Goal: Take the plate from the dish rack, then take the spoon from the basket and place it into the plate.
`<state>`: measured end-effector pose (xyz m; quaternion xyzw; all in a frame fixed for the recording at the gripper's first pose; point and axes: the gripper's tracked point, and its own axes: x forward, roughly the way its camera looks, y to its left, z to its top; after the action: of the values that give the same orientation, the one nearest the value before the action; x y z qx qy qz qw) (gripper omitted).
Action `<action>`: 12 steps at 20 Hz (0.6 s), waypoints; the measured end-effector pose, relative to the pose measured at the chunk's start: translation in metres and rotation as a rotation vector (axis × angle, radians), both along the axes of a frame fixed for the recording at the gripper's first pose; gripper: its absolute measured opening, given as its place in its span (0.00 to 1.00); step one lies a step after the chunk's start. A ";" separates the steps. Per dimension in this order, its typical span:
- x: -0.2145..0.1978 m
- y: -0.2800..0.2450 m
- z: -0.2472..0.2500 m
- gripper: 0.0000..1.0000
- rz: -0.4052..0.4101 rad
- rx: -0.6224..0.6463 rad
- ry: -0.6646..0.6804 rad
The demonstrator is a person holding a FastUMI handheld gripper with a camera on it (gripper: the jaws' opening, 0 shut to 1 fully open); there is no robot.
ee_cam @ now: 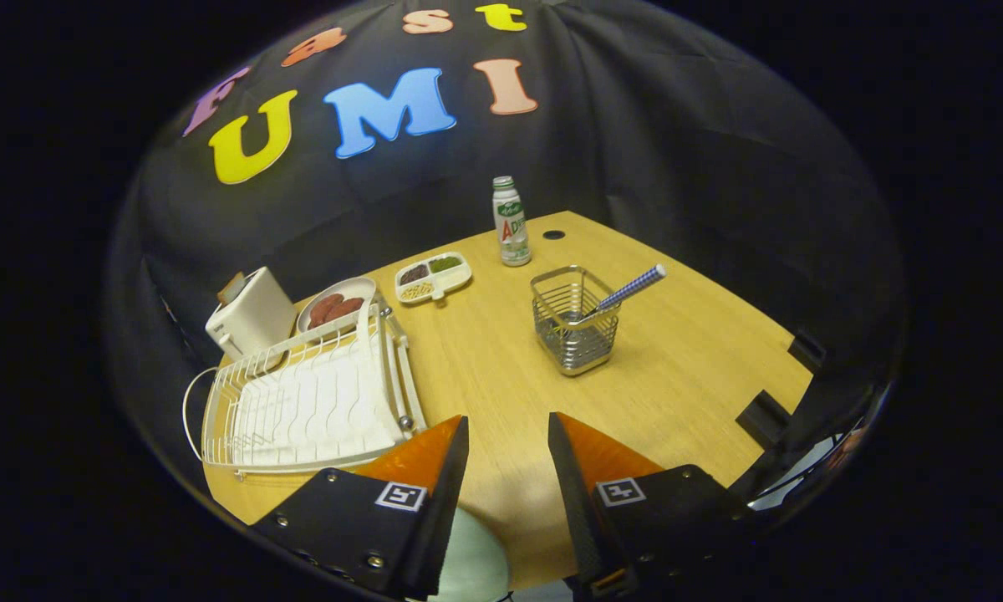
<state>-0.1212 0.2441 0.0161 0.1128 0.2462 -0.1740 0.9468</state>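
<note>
A white wire dish rack (301, 410) stands on the wooden table (685, 351) to the left of my fingers, with nothing in its slots. Beneath the gripper, close to the table's near edge, lies part of a pale green plate (472, 556), mostly hidden by the left finger. Beyond the fingers and slightly right stands a metal wire basket (574, 330). A spoon (631, 290) with a blue checked handle leans out of it to the right. My gripper (508, 420) hovers open above the table, with nothing between its fingers.
Behind the rack are a white toaster (251, 318) holding bread and a plate of sausages (336, 306). A divided dish of beans (432, 277) and a small bottle (511, 222) stand farther back. A cable hole (553, 235) is near the far edge.
</note>
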 end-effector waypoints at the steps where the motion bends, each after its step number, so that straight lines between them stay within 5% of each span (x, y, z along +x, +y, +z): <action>1: 0.006 -0.011 0.006 0.59 -0.035 0.002 -0.015; 12: 0.051 -0.113 0.019 0.59 -0.367 0.128 -0.102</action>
<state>-0.0707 0.1311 0.0349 0.2245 0.1837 -0.3218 0.9013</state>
